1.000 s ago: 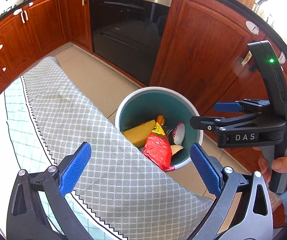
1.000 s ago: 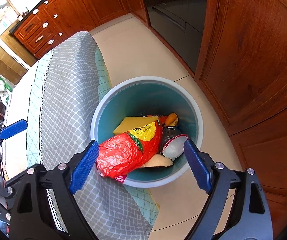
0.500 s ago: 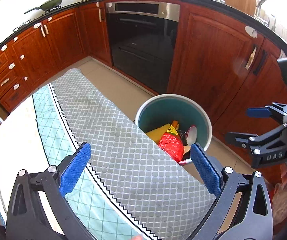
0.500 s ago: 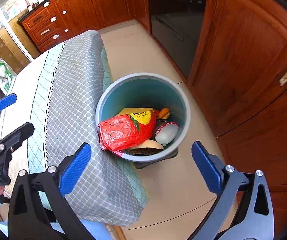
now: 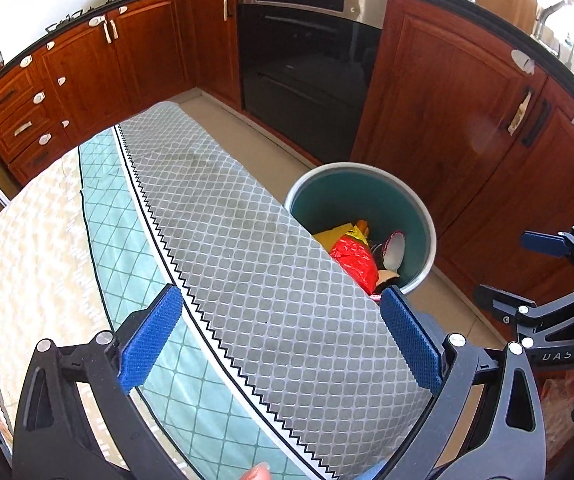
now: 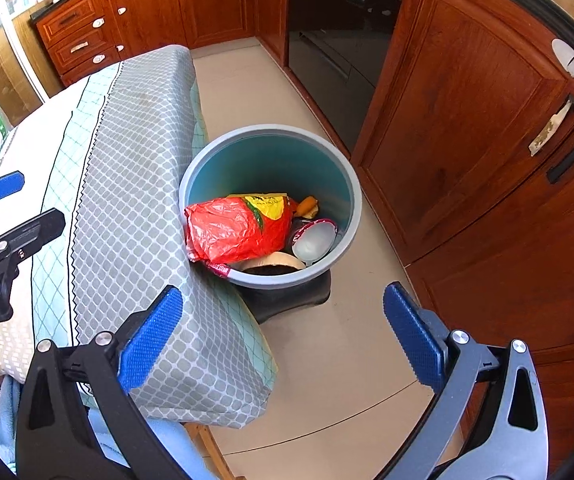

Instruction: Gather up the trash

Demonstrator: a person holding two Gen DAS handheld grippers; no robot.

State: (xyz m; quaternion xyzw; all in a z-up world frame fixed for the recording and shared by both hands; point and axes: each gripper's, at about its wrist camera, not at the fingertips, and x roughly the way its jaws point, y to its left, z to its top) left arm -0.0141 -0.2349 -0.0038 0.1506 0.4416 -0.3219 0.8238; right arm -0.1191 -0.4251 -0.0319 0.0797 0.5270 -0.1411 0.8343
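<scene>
A round teal trash bin (image 6: 351,216) stands on the floor beside the table; it also shows in the left wrist view (image 5: 427,224). Inside lie a red and yellow snack bag (image 6: 239,228), a yellow packet, an orange scrap (image 6: 309,206) and a can with a pale lid (image 6: 313,238). The bag also shows in the left wrist view (image 5: 355,258). My left gripper (image 5: 281,340) is open and empty above the table. My right gripper (image 6: 281,336) is open and empty, above the floor near the bin.
The table carries a grey diamond-pattern cloth (image 5: 247,248) over a teal checked one (image 5: 127,240). Red-brown wooden cabinets (image 5: 447,100) and a black oven (image 5: 307,60) ring the tiled floor (image 6: 347,360). A dark object (image 6: 291,296) lies under the bin.
Both grippers have pulled up and back from the bin, so it looks smaller and farther. The right gripper's jaws have opened wider. The trash in the bin has not moved.
</scene>
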